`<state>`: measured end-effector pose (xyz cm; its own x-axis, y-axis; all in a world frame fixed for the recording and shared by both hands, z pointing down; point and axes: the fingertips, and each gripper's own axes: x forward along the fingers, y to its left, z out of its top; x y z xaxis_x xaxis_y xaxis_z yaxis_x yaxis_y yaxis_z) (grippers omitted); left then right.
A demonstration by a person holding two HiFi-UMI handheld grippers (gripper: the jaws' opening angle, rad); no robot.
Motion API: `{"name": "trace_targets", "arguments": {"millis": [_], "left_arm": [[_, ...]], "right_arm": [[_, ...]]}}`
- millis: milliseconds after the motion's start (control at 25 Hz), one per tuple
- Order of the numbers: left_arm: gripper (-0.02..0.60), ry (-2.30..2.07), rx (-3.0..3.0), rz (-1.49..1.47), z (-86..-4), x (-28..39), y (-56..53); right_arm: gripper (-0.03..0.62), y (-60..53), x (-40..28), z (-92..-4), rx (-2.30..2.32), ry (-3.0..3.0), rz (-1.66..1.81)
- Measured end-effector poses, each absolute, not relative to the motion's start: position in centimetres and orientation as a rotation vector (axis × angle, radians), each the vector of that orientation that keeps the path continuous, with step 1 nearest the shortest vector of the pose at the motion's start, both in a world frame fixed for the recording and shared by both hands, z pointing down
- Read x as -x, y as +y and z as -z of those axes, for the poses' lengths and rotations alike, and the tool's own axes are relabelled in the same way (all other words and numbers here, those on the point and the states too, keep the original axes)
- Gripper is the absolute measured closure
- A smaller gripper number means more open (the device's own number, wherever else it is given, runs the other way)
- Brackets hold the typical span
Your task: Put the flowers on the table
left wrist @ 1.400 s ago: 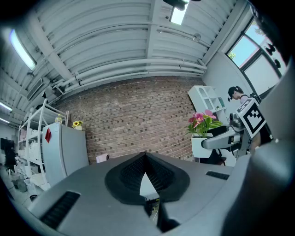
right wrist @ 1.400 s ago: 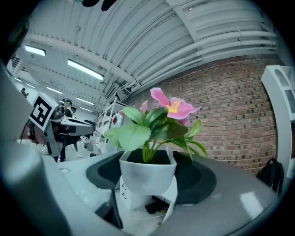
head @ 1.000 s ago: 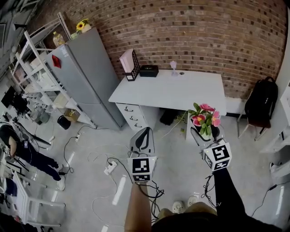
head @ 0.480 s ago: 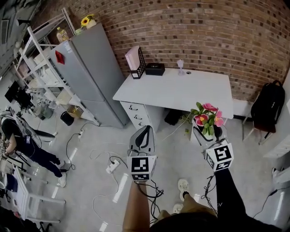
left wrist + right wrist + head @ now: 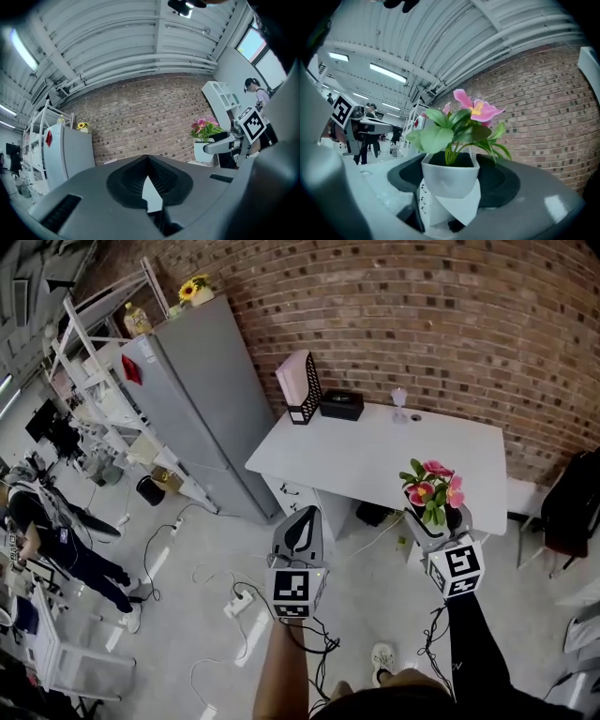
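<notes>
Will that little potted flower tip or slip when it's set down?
Probably light: the right tool alone holds the potted flower by its small white pot. Possibly tippy: the leaves spread wider than the pot.

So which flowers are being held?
The pink flowers in the white pot, clamped in the right hand-held gripper; the yellow flowers sit atop the fridge.

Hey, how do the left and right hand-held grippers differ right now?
The left hand-held gripper has its jaws together on nothing; the right hand-held gripper is clamped on a white pot of pink flowers. In the head view the left one is over the grey floor, while the right one is at the white desk, by its front edge. Both are grey and point toward the desk.
</notes>
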<state>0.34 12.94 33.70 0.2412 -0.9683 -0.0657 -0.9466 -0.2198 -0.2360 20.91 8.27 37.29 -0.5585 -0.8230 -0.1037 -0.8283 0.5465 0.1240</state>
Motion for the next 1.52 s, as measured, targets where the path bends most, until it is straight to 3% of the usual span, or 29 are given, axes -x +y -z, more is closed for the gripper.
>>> {"name": "trace_targets", "arguments": {"millis": [360, 1000, 1520], "left_arm": [[0.575, 1.803, 2.281, 0.156, -33.9, -0.6, 5.8], [0.575, 1.849, 2.285, 0.121, -34.4, 0.5, 0.1], [0.575, 1.747, 2.299, 0.135, -33.4, 5.5, -9.5]], "right_arm": [[0.258, 0.2, -19.7, -37.7, 1.381, 2.765, -0.231], [0.258, -4.8, -18.3, -38.9, 1.317, 2.800, -0.200], [0.258, -13.8, -11.3, -38.7, 1.289, 2.751, -0.161]]}}
